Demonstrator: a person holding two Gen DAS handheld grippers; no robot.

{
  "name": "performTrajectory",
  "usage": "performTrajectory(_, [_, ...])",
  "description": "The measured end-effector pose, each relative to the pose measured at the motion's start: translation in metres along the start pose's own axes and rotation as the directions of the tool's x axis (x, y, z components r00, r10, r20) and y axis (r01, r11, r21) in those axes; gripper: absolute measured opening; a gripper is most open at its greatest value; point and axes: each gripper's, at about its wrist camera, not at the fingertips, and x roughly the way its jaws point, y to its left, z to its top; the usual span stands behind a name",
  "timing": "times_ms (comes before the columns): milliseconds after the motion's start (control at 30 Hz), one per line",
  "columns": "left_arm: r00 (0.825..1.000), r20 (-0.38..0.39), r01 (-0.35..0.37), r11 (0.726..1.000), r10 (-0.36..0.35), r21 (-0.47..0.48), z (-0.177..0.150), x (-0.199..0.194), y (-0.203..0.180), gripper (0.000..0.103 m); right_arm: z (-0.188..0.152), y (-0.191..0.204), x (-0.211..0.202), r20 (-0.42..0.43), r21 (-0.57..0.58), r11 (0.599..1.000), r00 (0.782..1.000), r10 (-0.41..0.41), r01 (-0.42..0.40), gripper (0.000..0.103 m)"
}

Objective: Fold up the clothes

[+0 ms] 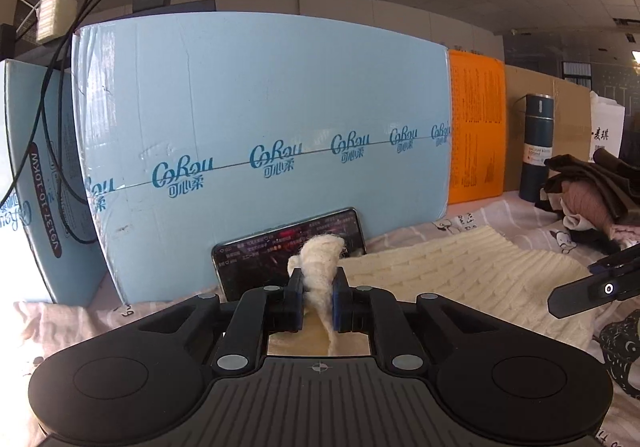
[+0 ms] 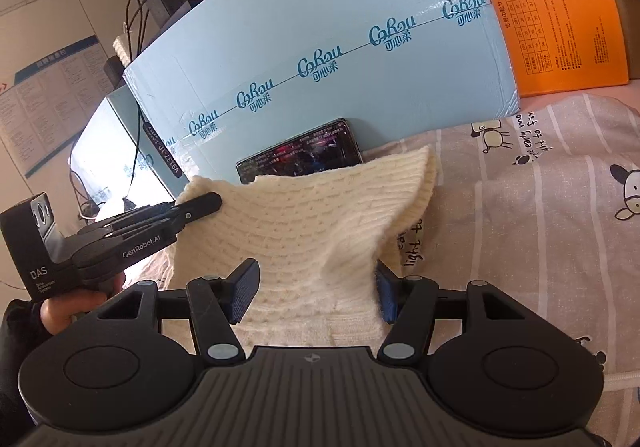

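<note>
A cream knit sweater (image 2: 304, 223) lies partly lifted over the patterned bed sheet (image 2: 540, 207). My left gripper (image 1: 318, 291) is shut on a bunched corner of the sweater (image 1: 320, 259); it also shows in the right wrist view (image 2: 200, 207), pinching the sweater's left edge. My right gripper (image 2: 316, 291) has its jaws wide apart with the sweater's fabric lying between them; its blue pads (image 2: 244, 291) stand apart from the cloth on the left side. The right gripper's tip shows at the right edge of the left wrist view (image 1: 592, 287).
A big light-blue carton (image 1: 260, 127) stands behind, with a phone (image 1: 288, 247) leaning on it. An orange sheet (image 1: 476, 127), a dark flask (image 1: 538, 147) and a pile of dark and pink clothes (image 1: 588, 199) sit to the right. Cables (image 1: 52, 87) hang at left.
</note>
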Motion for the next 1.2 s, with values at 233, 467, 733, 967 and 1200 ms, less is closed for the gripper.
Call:
performTrajectory(233, [0.974, 0.205, 0.069, 0.989, -0.095, 0.131, -0.008, -0.107, -0.036, 0.011, -0.005, 0.006, -0.024, 0.014, -0.086, 0.993, 0.996, 0.087, -0.085, 0.065])
performTrajectory(467, [0.94, 0.247, 0.16, 0.945, -0.234, 0.287, -0.055, -0.175, -0.071, 0.011, 0.004, -0.031, -0.062, 0.22, 0.069, 0.988, 0.968, 0.117, -0.135, 0.078])
performTrajectory(733, [0.95, 0.003, 0.297, 0.903, -0.313, 0.31, -0.088, -0.206, -0.077, 0.017, 0.006, -0.054, -0.063, 0.232, 0.204, 0.968, 0.967, 0.1, -0.149, 0.08])
performTrajectory(967, [0.944, 0.109, 0.296, 0.947, -0.31, 0.127, -0.09, -0.225, -0.061, 0.045, -0.002, -0.042, -0.049, 0.115, 0.204, 0.971, 0.988, 0.103, -0.125, 0.083])
performTrajectory(1200, [0.948, 0.301, 0.186, 0.95, -0.106, -0.249, -0.078, -0.217, -0.029, 0.095, -0.019, -0.04, -0.05, 0.072, 0.257, 0.957, 0.991, 0.116, -0.131, 0.084])
